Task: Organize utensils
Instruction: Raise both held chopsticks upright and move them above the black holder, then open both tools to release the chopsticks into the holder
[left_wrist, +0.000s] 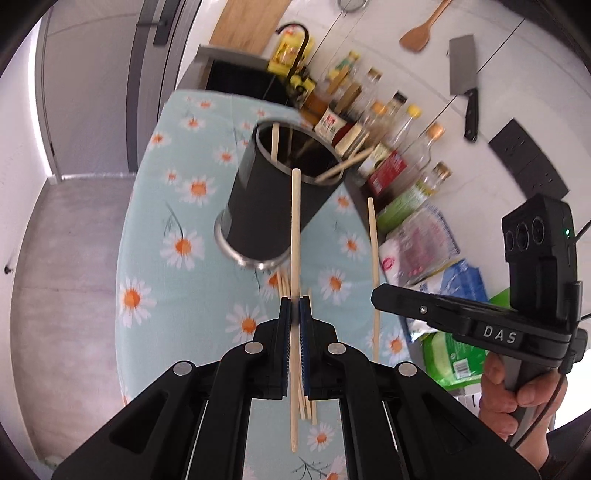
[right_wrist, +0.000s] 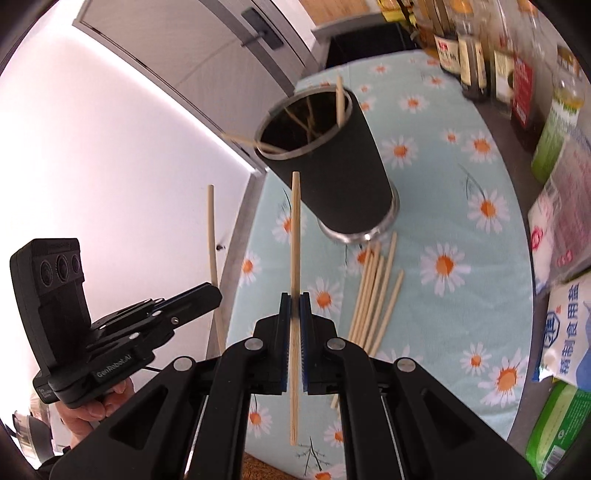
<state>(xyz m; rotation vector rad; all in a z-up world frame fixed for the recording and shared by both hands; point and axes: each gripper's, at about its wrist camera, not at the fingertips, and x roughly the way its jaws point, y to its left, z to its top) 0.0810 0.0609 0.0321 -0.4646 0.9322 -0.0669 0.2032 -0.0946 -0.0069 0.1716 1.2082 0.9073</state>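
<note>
We clamp one chopstick (left_wrist: 295, 229) in the left gripper (left_wrist: 294, 314) and another chopstick (right_wrist: 295, 236) in the right gripper (right_wrist: 294, 310). Each is light, stiff and smooth, so we grip mid-shaft for the cup (right_wrist: 332, 173).

A tall dark cylindrical holder (left_wrist: 273, 195) with a silver rim and base stands upright on the daisy-patterned worktop (left_wrist: 155, 236). Several pale wooden chopsticks (right_wrist: 341, 99) lean inside it, tips poking above the rim. Near its base, on the near side, a loose bundle of chopsticks (right_wrist: 373, 291) lies flat on the cloth, roughly parallel. Two more single chopsticks are lifted above the worktop, each pinched between closed pads: one in the left hand-held gripper (left_wrist: 294, 306), one in the right hand-held gripper (right_wrist: 294, 306), both pointing toward the holder.
</note>
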